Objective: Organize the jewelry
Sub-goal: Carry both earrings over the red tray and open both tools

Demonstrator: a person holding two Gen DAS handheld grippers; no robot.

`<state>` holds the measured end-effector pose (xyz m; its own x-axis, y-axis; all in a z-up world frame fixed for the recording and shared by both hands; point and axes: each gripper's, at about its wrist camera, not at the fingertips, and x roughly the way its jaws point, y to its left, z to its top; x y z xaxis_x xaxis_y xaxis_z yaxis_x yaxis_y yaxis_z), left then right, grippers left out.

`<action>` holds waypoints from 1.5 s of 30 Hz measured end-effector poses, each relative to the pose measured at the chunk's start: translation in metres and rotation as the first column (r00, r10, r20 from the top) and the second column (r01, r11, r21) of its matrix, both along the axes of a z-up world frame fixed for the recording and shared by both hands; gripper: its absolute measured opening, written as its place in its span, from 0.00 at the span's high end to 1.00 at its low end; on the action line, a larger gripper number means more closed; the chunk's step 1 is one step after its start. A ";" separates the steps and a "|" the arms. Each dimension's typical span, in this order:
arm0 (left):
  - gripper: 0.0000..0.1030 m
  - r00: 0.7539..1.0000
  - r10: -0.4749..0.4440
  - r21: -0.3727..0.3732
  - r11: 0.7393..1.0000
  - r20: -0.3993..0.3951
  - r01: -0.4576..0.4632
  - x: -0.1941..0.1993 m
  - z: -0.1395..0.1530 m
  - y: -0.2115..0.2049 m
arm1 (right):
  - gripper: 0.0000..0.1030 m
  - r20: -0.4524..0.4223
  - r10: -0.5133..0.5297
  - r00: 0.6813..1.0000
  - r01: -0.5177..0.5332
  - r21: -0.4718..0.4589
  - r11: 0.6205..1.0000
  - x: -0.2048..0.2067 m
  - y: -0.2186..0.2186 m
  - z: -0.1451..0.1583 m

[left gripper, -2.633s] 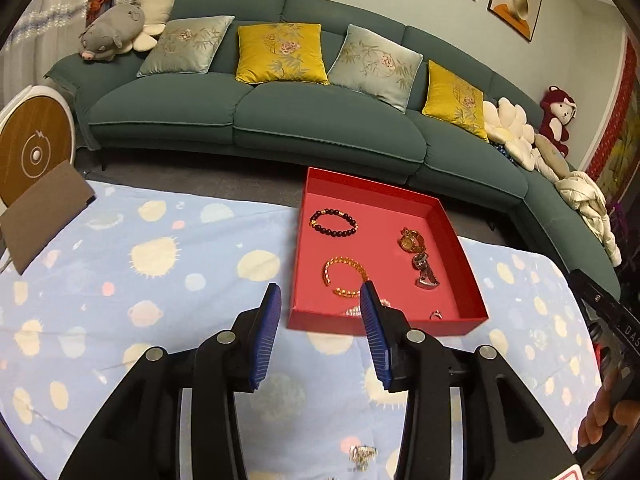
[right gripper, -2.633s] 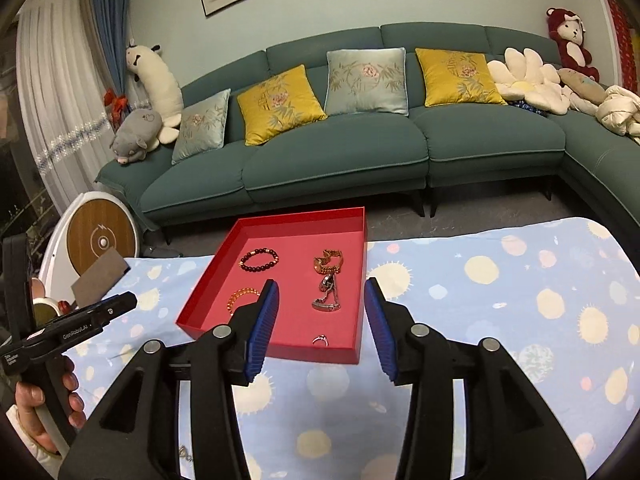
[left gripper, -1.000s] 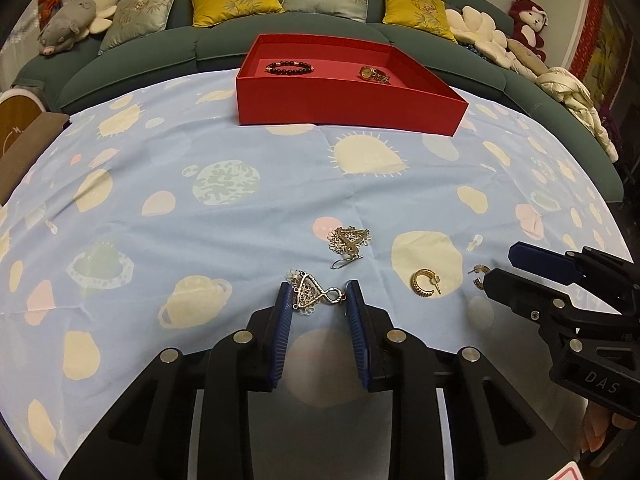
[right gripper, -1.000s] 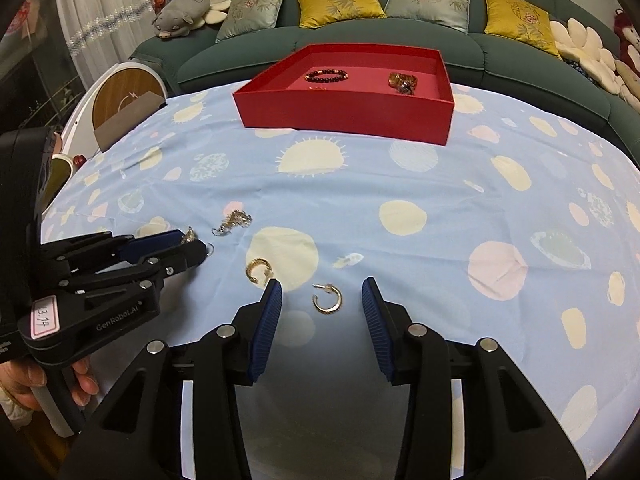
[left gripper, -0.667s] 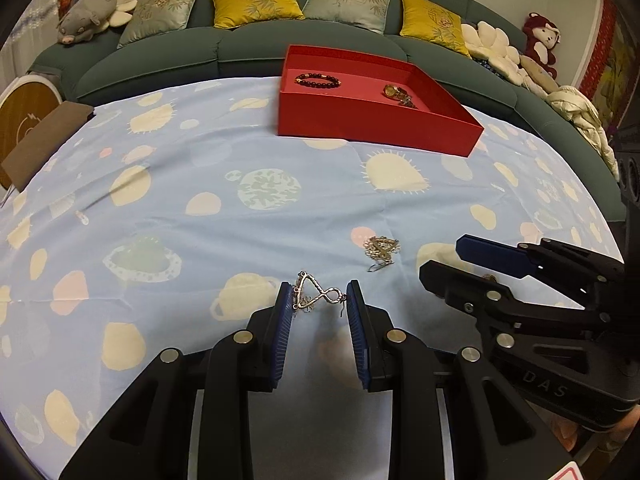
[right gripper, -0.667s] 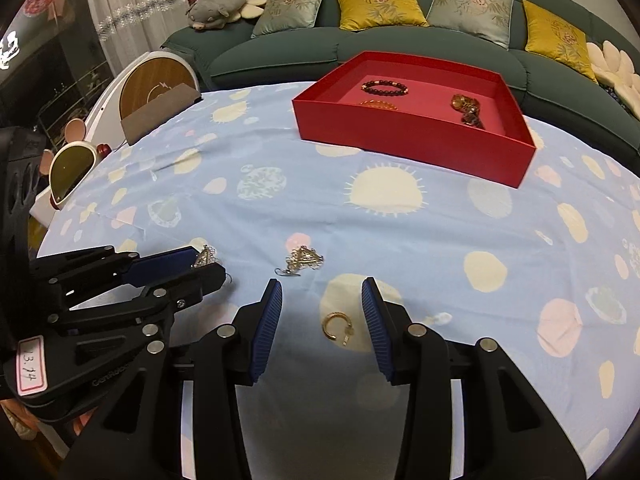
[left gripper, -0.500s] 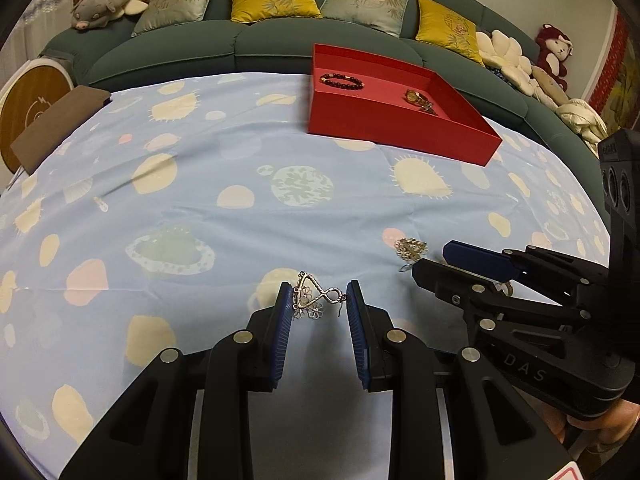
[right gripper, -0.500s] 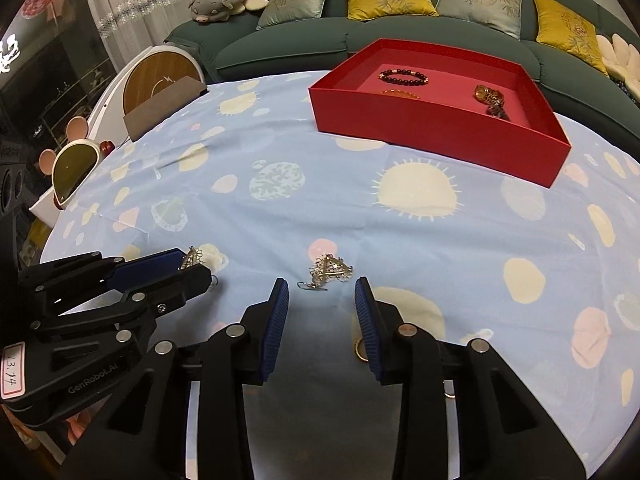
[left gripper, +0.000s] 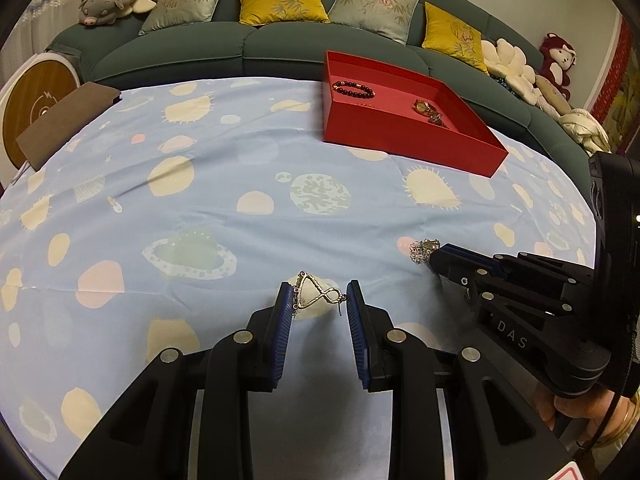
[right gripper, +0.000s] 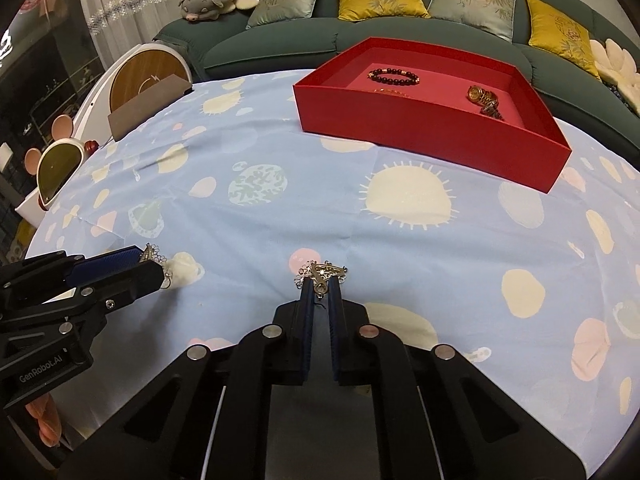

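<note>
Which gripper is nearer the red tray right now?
Neither clearly. The left gripper, shut on one silver earring, and the right gripper, shut on another silver earring, both sit well short of the red tray.

Tray (left gripper: 400, 136) on table; sofa (left gripper: 248, 44) behind.

The right gripper (left gripper: 434, 258) body reads "DAS" — the left gripper (right gripper: 154, 264) body reads "GenRobot.AI".

We see the right gripper (right gripper: 321, 280) at lower centre, pads clamped on a silver filigree triangular earring (right gripper: 325, 272). The left gripper (right gripper: 146, 262) at left pinches a matching silver earring (right gripper: 154, 255). A red rectangular tray (right gripper: 424, 134) sits upper right.
</note>
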<state>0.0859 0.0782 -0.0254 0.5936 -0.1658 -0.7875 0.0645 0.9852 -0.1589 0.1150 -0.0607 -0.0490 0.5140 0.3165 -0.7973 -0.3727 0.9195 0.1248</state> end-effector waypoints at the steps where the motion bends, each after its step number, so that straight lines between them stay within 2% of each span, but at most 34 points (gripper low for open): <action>1: 0.76 1.000 0.001 -0.005 1.000 0.003 -0.001 0.001 0.003 0.000 | 0.94 0.009 -0.002 1.000 0.002 0.006 1.000 0.000 -0.002 0.004; 5: 0.76 1.000 -0.006 -0.054 0.999 0.029 0.008 0.009 0.023 -0.001 | 0.94 0.065 -0.014 0.998 0.010 0.059 0.998 -0.002 -0.012 0.039; 10: 0.76 0.996 -0.024 -0.095 0.995 0.083 0.032 0.040 0.065 -0.004 | 0.94 0.161 -0.049 0.986 0.029 0.124 0.992 0.012 -0.042 0.107; 12: 0.76 0.992 -0.042 -0.085 0.995 0.118 0.052 0.060 0.085 -0.011 | 0.94 0.191 -0.077 0.979 0.050 0.143 0.989 0.031 -0.057 0.129; 15: 0.76 0.984 -0.069 -0.038 0.996 0.167 0.076 0.099 0.107 -0.027 | 0.94 0.203 -0.109 0.973 0.078 0.155 0.985 0.070 -0.072 0.147; 20: 0.76 0.980 -0.114 -0.031 0.992 0.161 0.121 0.175 0.115 -0.059 | 0.94 0.159 -0.160 0.974 0.130 0.183 0.975 0.137 -0.084 0.137; 26: 0.76 0.988 -0.113 0.041 0.993 0.108 0.109 0.246 0.086 -0.086 | 0.94 0.072 -0.192 0.979 0.176 0.184 0.967 0.196 -0.083 0.097; 31: 0.76 0.994 -0.082 0.077 0.994 0.065 0.077 0.280 0.060 -0.094 | 0.94 0.023 -0.205 0.978 0.198 0.172 0.965 0.219 -0.079 0.066; 36: 0.71 0.999 -0.008 0.025 1.000 0.034 0.007 0.292 0.049 -0.082 | 0.88 0.045 -0.219 0.975 0.208 0.173 0.963 0.227 -0.082 0.060; 37: 0.64 0.999 0.009 0.002 1.000 0.041 -0.009 0.292 0.051 -0.077 | 0.87 0.055 -0.226 0.972 0.213 0.183 0.960 0.226 -0.083 0.062; 39: 0.51 0.997 0.040 -0.034 0.999 0.068 -0.037 0.287 0.059 -0.069 | 0.77 0.080 -0.241 0.967 0.220 0.210 0.953 0.219 -0.091 0.070; 41: 0.50 0.992 0.060 -0.048 0.997 0.108 -0.055 0.274 0.074 -0.061 | 0.76 0.115 -0.254 0.960 0.225 0.221 0.949 0.207 -0.098 0.084; 45: 0.50 0.983 0.029 -0.053 0.998 0.179 -0.020 0.229 0.108 -0.049 | 0.76 0.167 -0.250 0.954 0.204 0.253 0.946 0.162 -0.117 0.117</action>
